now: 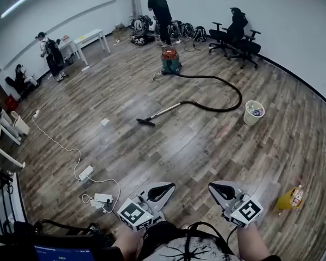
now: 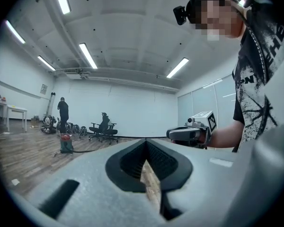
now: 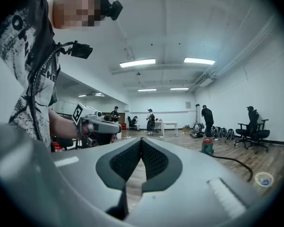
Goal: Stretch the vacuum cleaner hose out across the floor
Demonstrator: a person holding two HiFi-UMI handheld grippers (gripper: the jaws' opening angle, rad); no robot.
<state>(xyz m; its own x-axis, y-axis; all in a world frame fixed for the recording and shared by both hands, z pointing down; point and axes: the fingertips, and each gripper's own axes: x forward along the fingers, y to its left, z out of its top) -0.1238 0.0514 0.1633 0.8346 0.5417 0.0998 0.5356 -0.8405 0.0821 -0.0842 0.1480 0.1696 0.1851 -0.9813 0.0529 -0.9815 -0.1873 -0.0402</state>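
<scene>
Left gripper point(image 1: 164, 189): closed, empty, lower centre.
Right gripper point(image 1: 221, 189): closed, empty, lower centre.
Hose point(image 1: 239, 94): looped on floor point(image 1: 195, 145), upper centre.

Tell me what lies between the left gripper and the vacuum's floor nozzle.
Bare wooden floor only, seen in the head view, from the left gripper up to the nozzle.

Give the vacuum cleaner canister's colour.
The drum-shaped vacuum cleaner canister is teal-green with a red top; clearest in the head view.
</scene>
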